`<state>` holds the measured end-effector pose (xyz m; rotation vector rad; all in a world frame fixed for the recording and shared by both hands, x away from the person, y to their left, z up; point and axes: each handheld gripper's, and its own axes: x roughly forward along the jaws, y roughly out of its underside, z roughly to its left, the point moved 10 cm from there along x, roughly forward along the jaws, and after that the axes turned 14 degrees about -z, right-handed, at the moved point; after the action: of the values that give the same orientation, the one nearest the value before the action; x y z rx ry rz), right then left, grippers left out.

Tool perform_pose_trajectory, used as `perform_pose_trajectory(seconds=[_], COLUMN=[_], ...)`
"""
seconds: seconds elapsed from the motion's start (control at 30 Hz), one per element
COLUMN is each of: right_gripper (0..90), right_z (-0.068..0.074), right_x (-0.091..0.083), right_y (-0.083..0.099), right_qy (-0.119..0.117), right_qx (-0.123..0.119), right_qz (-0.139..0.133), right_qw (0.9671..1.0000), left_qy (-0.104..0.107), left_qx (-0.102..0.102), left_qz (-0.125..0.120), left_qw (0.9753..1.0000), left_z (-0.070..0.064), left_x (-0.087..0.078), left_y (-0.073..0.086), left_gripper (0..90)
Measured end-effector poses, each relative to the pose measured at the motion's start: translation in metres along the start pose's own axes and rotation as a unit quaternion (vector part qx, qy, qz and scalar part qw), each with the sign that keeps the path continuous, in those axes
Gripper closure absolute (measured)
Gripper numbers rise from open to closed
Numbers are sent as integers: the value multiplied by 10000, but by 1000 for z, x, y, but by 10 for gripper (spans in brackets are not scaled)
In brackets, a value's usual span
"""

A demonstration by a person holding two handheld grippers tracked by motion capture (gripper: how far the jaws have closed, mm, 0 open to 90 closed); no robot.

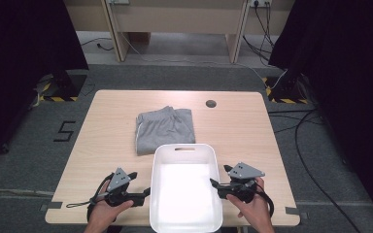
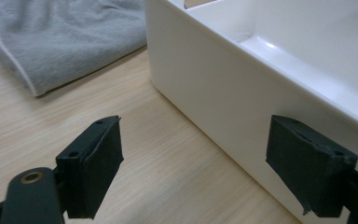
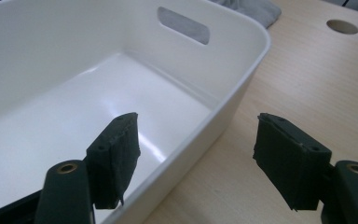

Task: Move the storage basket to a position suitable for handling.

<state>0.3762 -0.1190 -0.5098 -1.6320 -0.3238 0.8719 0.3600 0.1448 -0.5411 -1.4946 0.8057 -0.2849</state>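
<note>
High view, white bin [image 1: 156, 194] between left claw [image 1: 146, 193], right claw [image 1: 214, 184]

The white tub [image 1: 186, 219] is smooth, glossy plastic. The grey shorts [image 1: 165, 127] are soft matt knit cloth. The table [image 1: 238, 121] shows pale matt wood grain. Gripper pads [image 3: 116, 156] look rough, matt black.

White bin [image 1: 186, 151]: near end cut off by the bottom edge of the high view; far wall and right side cut by the top and right edges of the left gripper view. Grey folded garment [image 2: 60, 39]: cropped at the upper left of that view; garment type cannot be told. Person's hands: forearms cut off at the bottom edge of the high view.
</note>
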Motion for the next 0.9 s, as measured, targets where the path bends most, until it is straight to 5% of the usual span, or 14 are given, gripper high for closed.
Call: perform_pose_trajectory(seconds=[0.17,0.4,0.7,0.9], right_gripper=[402,578,627,628], right_z=[-1,-16,-36,-50], right_x=[-2,-12,-23,-26], right_y=[7,15,20,22], right_qy=[-42,324,831,968], right_qx=[101,81,60,148], right_qz=[97,161,236,259], right_qw=[9999,9993,9962,9949], left_qy=[105,172,231,132], left_qx=[106,76,20,26], left_qz=[21,45,93,103], left_qw=[9999,9998,9997,9999], left_z=[-11,-22,-30,-31], left_x=[10,27,56,75], left_y=[-3,-4,-10,-17], left_gripper=[177,182,208,252])
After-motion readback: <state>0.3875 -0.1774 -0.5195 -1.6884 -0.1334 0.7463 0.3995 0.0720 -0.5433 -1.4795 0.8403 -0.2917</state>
